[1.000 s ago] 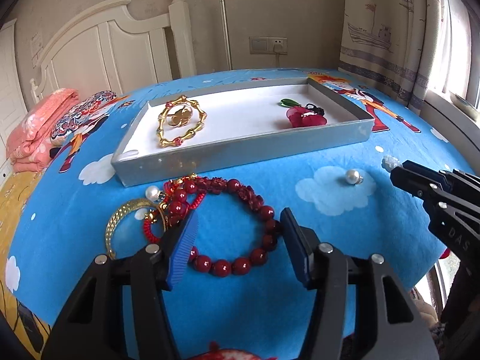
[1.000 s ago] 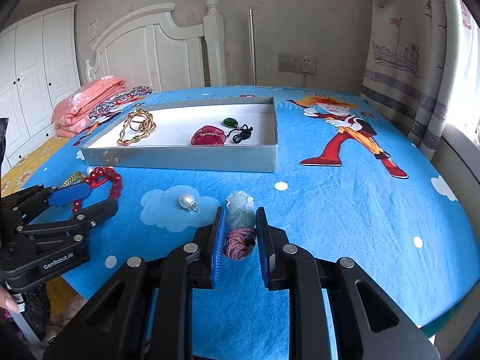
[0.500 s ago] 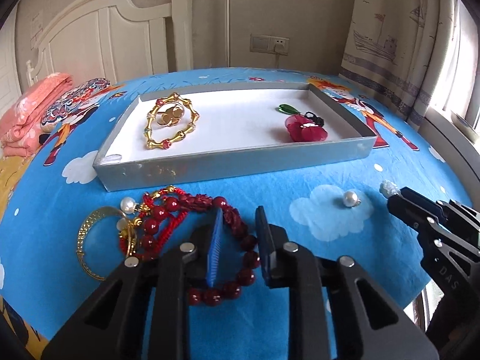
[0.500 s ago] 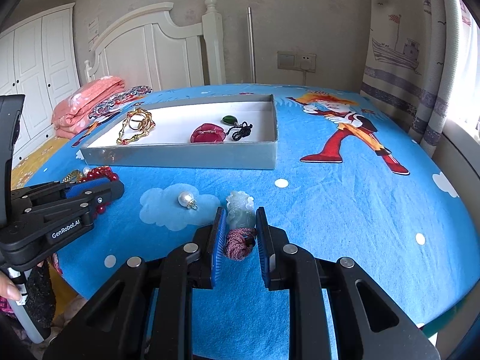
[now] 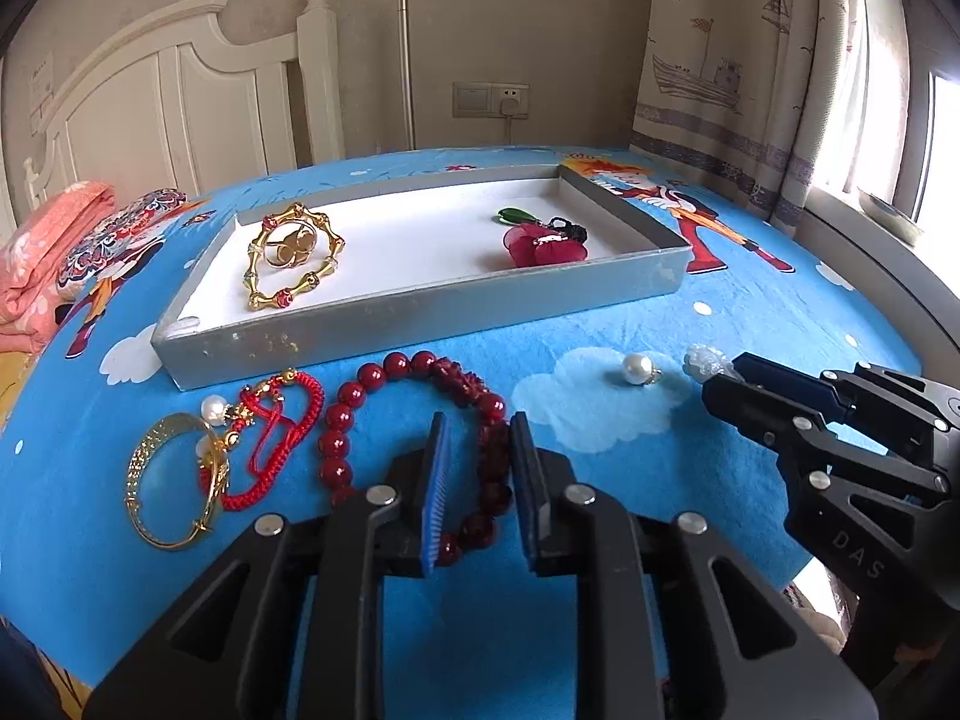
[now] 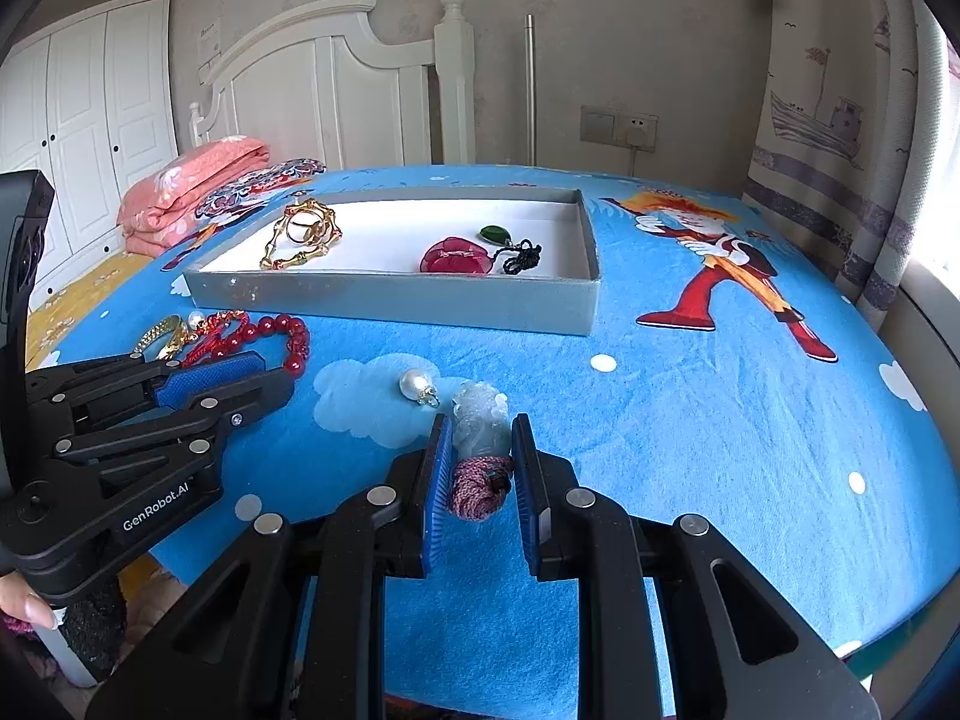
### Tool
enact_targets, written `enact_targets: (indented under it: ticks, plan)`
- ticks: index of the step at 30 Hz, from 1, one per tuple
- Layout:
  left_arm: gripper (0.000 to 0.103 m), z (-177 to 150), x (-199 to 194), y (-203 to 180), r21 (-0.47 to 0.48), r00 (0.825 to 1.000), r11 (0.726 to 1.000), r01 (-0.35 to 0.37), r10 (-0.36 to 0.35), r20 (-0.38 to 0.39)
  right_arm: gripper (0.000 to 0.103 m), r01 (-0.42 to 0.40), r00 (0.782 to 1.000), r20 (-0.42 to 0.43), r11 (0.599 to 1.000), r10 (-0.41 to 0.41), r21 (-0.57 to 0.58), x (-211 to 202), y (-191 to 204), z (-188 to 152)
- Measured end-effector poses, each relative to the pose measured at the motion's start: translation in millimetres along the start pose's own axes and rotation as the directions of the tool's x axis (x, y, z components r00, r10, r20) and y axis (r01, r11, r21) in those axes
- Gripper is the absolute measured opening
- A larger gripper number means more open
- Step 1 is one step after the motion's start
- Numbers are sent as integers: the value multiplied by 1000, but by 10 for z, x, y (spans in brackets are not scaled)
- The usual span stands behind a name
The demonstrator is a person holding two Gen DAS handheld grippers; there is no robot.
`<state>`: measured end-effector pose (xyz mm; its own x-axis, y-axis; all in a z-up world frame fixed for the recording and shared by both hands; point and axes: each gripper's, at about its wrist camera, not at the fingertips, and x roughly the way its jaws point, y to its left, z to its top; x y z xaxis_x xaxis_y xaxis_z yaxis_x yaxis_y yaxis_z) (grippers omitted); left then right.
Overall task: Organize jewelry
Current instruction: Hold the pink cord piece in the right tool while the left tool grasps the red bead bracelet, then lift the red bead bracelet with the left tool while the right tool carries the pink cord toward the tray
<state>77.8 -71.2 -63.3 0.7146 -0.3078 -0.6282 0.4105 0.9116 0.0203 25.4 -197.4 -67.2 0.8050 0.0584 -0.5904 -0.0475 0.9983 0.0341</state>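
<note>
red bead bracelet (image 5: 384, 414) strand between the left gripper (image 5: 475, 483) jaws, opening.

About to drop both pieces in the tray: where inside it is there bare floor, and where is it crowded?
Inside the grey cardboard tray, the white floor lies bare between the gold bamboo-link bracelet and the red fabric flower. The right end is crowded: flower, green pendant and black cord.

Both cameras ride my grippers, angled down and close over the bed; both views share the grey tray (image 5: 420, 312) (image 6: 390, 294).
</note>
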Motion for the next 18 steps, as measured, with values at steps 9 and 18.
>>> enact_targets:
  ticks: [9, 18]
  plan:
    - [10, -59, -147, -24, 10, 997, 999, -43, 43, 70, 19, -17, 999, 36, 998, 19, -58, -91, 161, -28]
    - [10, -105, -380, 31, -48, 961, 978, -202, 207, 181, 19, 26, 996, 86, 998, -20, -65, -166, 266, 31]
